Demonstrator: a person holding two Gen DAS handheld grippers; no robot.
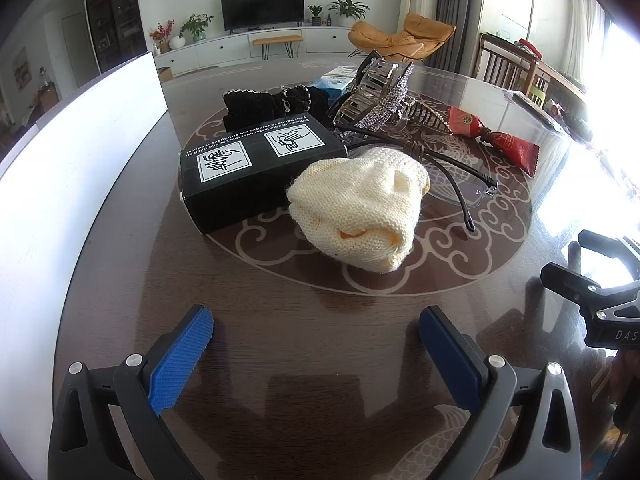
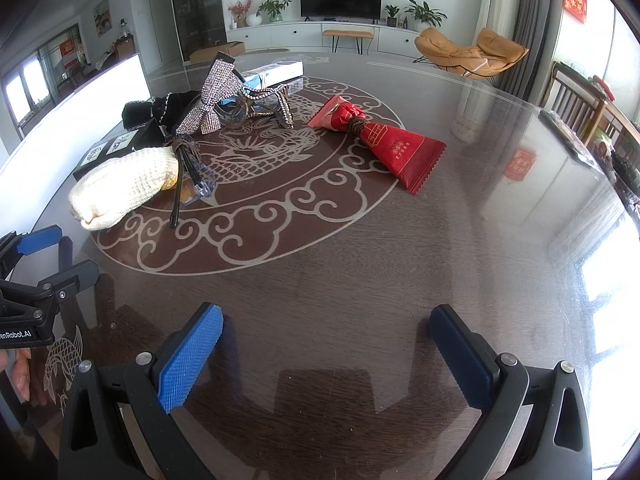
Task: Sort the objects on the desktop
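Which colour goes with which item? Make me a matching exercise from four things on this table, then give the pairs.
Items:
1. knitted pouch
2. cardboard box
3. snack packet
4. rhinestone hair claw

Colours:
A. red
B. silver
C. cream
D. black

Pairs: 1-C, 2-D, 3-A, 4-B

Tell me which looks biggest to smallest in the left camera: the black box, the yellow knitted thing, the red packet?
1. black box
2. yellow knitted thing, close behind, but it sits nearer the camera, so its true rank is unsure
3. red packet, farther away
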